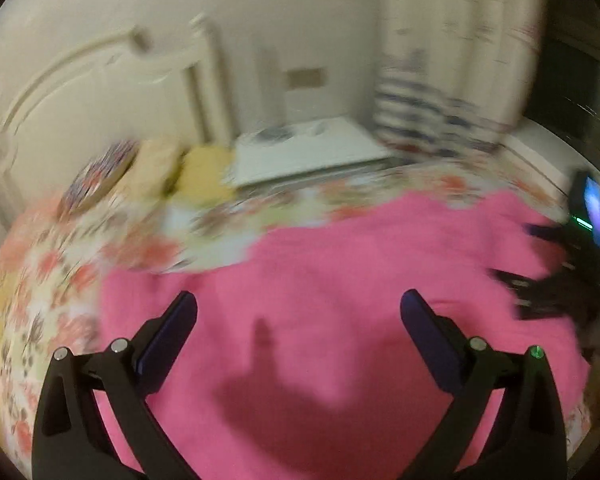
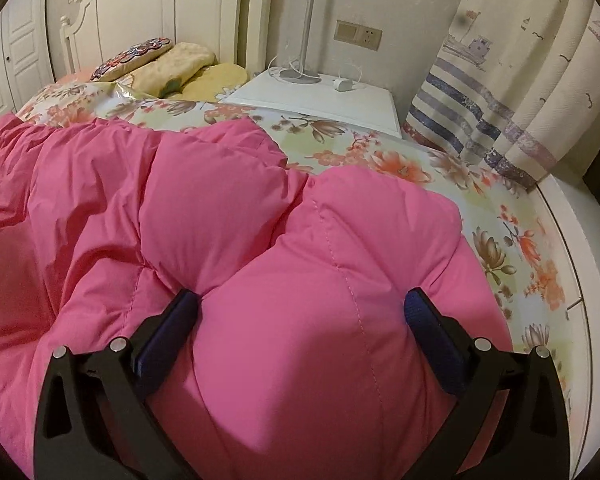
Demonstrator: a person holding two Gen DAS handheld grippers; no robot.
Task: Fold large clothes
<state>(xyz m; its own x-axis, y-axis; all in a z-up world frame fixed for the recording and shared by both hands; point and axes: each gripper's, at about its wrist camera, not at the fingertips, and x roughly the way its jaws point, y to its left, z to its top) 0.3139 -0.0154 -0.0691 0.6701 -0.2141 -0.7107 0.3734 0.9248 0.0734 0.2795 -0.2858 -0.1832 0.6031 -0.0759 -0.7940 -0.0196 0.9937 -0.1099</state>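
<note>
A puffy quilted pink coat point(image 2: 220, 200) lies spread over the bed. In the right wrist view a thick padded fold of it bulges up between my right gripper's point(image 2: 300, 304) wide-apart fingers, and both pads touch the fabric. The jaws are open. The left wrist view is motion-blurred. There my left gripper point(image 1: 300, 308) hovers open over the flat pink coat point(image 1: 340, 260) with nothing between its fingers, and its shadow falls on the fabric. The right gripper's dark body point(image 1: 568, 280) shows at the far right edge of that view, over the coat.
The bed has a floral sheet point(image 2: 400, 160), and pillows point(image 2: 180, 64) lie against a white headboard point(image 2: 160, 0). A white nightstand point(image 2: 320, 96) with a lamp base and cables stands beside it. A striped curtain point(image 2: 520, 80) hangs on the right. The bed's white edge point(image 2: 580, 240) runs along the right.
</note>
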